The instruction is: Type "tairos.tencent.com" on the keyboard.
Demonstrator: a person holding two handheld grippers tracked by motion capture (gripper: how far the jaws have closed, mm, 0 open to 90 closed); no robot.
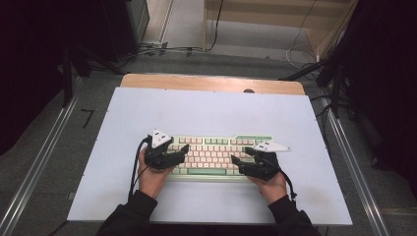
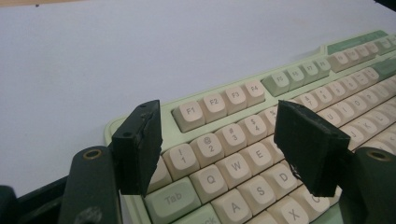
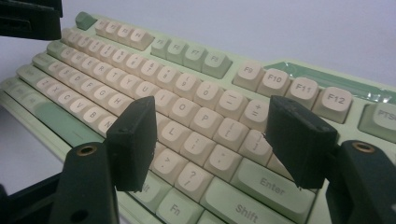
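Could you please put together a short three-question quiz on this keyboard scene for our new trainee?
1. True or false: the left gripper is clamped on a keycap.
2. Which end of the keyboard does the right gripper hover over: A the Enter end, B the Tab end?
3. What surface does the keyboard lie on?

Key: 1 false, its jaws stand open with nothing between them. 2 A. 3 The pale blue mat.
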